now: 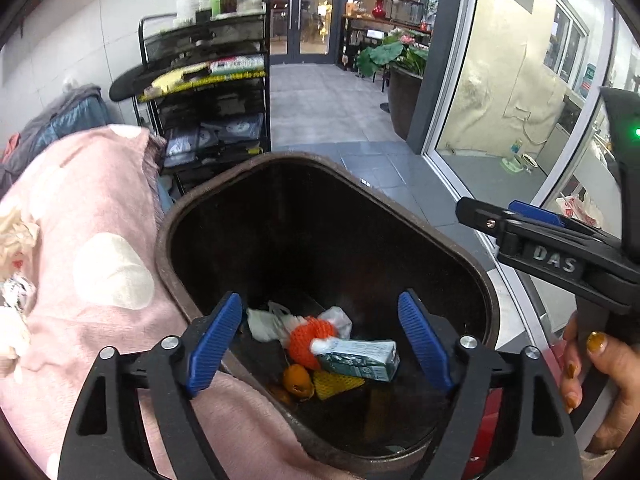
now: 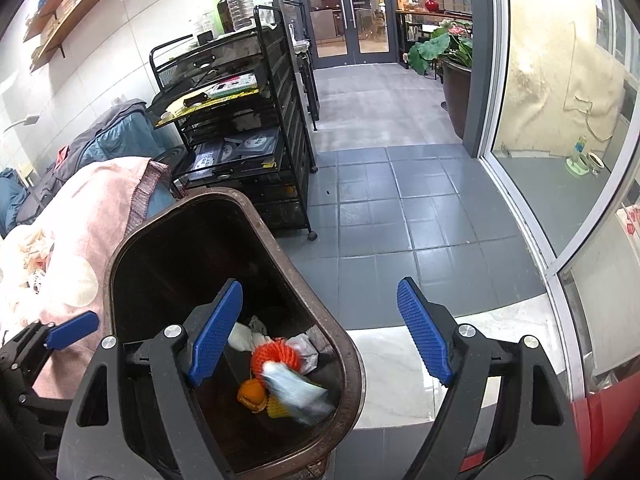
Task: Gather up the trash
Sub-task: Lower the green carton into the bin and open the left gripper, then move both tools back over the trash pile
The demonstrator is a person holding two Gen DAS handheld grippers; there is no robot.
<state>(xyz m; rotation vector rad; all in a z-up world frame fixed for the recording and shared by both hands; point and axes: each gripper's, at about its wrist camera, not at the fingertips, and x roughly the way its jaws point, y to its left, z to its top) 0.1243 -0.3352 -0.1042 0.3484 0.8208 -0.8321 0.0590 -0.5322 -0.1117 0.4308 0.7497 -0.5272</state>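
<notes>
A dark brown trash bin (image 1: 476,276) stands open below both grippers; its rim also shows in the right wrist view (image 2: 352,360). Inside lie an orange foam net (image 1: 308,338), a pale blue carton (image 1: 360,358), white crumpled paper (image 1: 264,322), an orange peel (image 1: 298,380) and a yellow net piece (image 1: 334,384). The carton looks motion-blurred in the right wrist view (image 2: 298,394). My left gripper (image 1: 320,344) is open and empty above the bin. My right gripper (image 2: 320,332) is open and empty over the bin's right rim; it also shows in the left wrist view (image 1: 516,220).
A pink blanket (image 1: 92,248) with crumpled trash (image 1: 16,240) on it lies left of the bin. A black wire cart (image 2: 248,128) with bottles stands behind. Grey tiled floor (image 2: 400,200), a glass wall (image 2: 560,120) at right, a potted plant (image 2: 452,60) near the doors.
</notes>
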